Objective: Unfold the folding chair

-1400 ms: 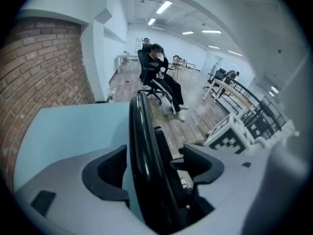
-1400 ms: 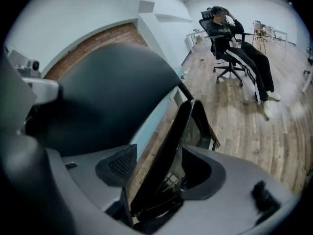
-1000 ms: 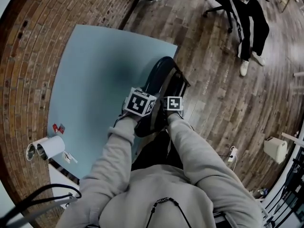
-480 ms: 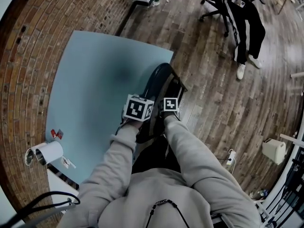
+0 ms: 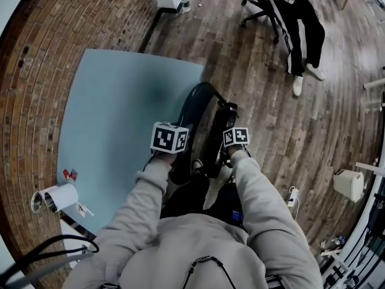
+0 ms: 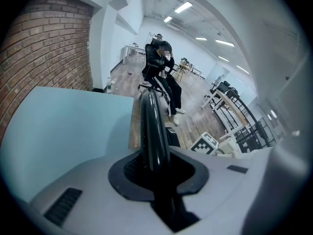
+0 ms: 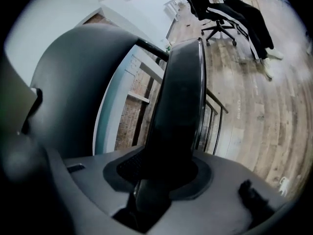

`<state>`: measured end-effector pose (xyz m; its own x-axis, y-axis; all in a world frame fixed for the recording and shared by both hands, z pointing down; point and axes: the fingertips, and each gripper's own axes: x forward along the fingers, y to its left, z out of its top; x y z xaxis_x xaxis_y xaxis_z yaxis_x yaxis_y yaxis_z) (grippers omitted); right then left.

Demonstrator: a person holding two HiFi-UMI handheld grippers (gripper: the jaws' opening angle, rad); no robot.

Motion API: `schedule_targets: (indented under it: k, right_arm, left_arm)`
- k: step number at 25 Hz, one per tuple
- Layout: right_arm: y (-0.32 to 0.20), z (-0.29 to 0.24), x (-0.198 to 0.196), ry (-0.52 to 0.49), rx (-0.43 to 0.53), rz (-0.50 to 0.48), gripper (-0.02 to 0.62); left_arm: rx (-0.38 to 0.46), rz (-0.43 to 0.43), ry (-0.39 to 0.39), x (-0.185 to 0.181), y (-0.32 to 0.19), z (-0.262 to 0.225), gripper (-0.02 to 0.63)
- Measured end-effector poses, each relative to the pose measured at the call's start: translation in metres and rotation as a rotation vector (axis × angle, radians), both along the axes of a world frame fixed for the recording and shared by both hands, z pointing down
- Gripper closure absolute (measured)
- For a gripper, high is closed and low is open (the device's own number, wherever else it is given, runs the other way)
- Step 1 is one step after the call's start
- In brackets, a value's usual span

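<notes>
The black folding chair point(image 5: 201, 110) stands on the wooden floor in front of me, partly spread. My left gripper point(image 5: 170, 139) grips the thin glossy rim of the backrest point(image 6: 151, 126), which runs up between its jaws; the jaws are closing on it. My right gripper point(image 5: 235, 138) holds the broad black seat panel point(image 7: 182, 97), and its jaws are closing on that too. In the right gripper view the backrest point(image 7: 73, 82) bulges at the left and thin frame tubes point(image 7: 216, 115) show beside the seat. The fingertips are hidden under the marker cubes in the head view.
A light blue board point(image 5: 120, 113) leans by the brick wall point(image 5: 36, 71) at the left. A person in black sits on an office chair point(image 5: 289, 17) at the far right. A white roll point(image 5: 57, 197) and a white box point(image 5: 349, 185) lie on the floor.
The right gripper has swung to the right with the seat, so a gap has opened between seat and backrest. The left gripper shifted slightly left on the backrest.
</notes>
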<state>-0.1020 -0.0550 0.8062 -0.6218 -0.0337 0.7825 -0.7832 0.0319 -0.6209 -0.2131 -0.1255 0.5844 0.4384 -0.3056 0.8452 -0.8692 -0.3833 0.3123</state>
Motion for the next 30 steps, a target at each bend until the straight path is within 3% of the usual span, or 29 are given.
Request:
schedule_targets:
  k: [4, 11, 21, 27, 30]
  right_arm:
    - [0.025, 0.005, 0.063, -0.128, -0.038, 0.045, 0.459]
    - [0.055, 0.014, 0.152, -0.285, -0.020, 0.042, 0.460]
    - [0.075, 0.049, 0.276, -0.521, 0.054, -0.034, 0.460]
    - [0.088, 0.083, 0.319, -0.683, 0.101, -0.025, 0.460]
    - [0.101, 0.098, 0.344, -0.771, 0.073, 0.033, 0.460]
  left_arm:
    - [0.002, 0.015, -0.003, 0.027, 0.011, 0.004, 0.525]
    - [-0.005, 0.034, 0.024, 0.116, 0.034, 0.000, 0.531]
    - [-0.056, -0.040, -0.012, 0.165, 0.053, 0.032, 0.528]
    - [-0.081, -0.044, 0.054, 0.170, 0.056, 0.050, 0.529]
    - [-0.090, -0.053, 0.085, 0.171, 0.053, 0.066, 0.529]
